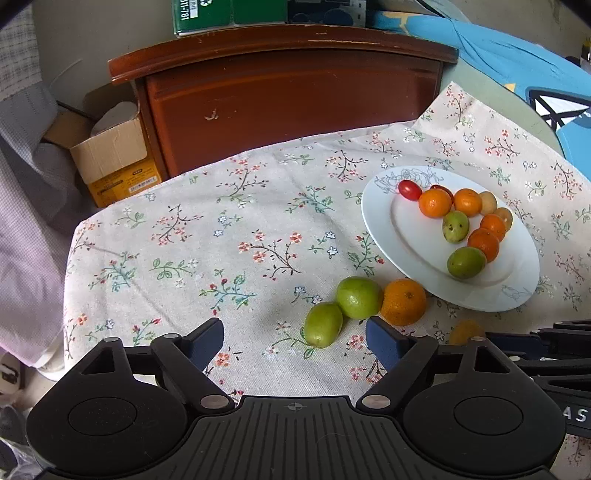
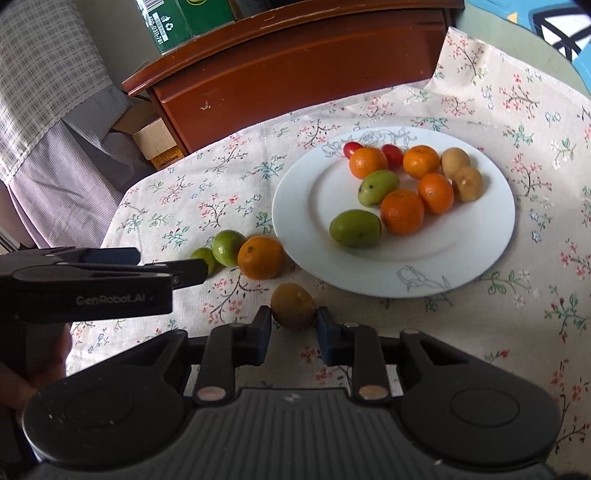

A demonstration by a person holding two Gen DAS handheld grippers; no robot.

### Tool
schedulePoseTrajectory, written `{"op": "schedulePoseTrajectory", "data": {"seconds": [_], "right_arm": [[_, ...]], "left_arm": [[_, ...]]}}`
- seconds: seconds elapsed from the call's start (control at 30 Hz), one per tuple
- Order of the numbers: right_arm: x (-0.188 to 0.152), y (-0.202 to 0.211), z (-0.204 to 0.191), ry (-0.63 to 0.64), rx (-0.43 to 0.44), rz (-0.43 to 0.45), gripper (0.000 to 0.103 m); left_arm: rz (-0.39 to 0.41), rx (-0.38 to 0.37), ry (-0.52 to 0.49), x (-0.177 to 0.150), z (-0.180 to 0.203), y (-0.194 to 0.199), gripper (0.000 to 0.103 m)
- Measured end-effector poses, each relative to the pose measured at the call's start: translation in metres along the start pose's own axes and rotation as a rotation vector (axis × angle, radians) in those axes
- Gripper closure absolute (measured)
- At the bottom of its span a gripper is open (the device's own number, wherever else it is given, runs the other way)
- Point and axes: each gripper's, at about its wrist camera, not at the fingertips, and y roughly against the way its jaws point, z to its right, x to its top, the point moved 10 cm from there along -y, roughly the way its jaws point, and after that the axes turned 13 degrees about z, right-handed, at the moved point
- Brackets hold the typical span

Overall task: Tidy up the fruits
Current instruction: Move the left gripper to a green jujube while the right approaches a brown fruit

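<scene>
On a floral tablecloth (image 1: 221, 240) stands a white plate (image 2: 317, 192) holding several oranges, green fruits, brown fruits and two red tomatoes. My right gripper (image 2: 293, 319) is shut on a brown fruit (image 2: 293, 306) just in front of the plate. Left of it lie an orange (image 2: 260, 257) and two green fruits. My left gripper (image 1: 295, 332) is open, low over the cloth, with the smaller green fruit (image 1: 323, 325) lying between its fingers, untouched. The bigger green fruit (image 1: 359, 297) and the orange (image 1: 403, 302) sit just beyond its right finger.
A brown wooden cabinet (image 1: 288, 103) stands behind the table with a green box (image 1: 229, 14) on top. An open cardboard box (image 1: 110, 147) sits on the floor at left beside checked fabric. Blue cloth (image 1: 517, 62) lies at the back right.
</scene>
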Motion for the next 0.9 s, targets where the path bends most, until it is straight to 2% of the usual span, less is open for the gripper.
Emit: {"op": "schedulePoseTrajectory", "data": {"seconds": [0.03,0.23,0.33,0.57,0.63,0.7,0.9], "right_arm": [[-0.001,0.001,0.0,-0.001,0.003,-0.001,0.077],[-0.001,0.003,0.002,-0.016,0.012,-0.009,0.077],[-0.001,0.004,0.004,-0.026,0.013,-0.01,0.077],[-0.002,0.004,0.004,-0.039,0.017,-0.01,0.077],[-0.001,0.004,0.004,-0.041,0.016,-0.009,0.077],[-0.001,0.004,0.005,-0.043,0.015,-0.009,0.077],[-0.001,0.004,0.005,-0.046,0.016,-0.01,0.077]], "left_arm": [[0.001,-0.005,-0.003,0.0,0.001,-0.001,0.027],[-0.007,-0.017,-0.004,-0.005,0.006,-0.009,0.043],[-0.019,-0.022,-0.003,-0.008,0.007,-0.012,0.048],[-0.005,-0.023,-0.016,-0.008,0.01,-0.014,0.053],[-0.001,-0.031,-0.024,-0.007,0.012,-0.014,0.067],[0.002,-0.043,-0.019,-0.006,0.014,-0.014,0.074],[0.007,-0.031,0.008,-0.006,0.012,-0.014,0.077]]}}
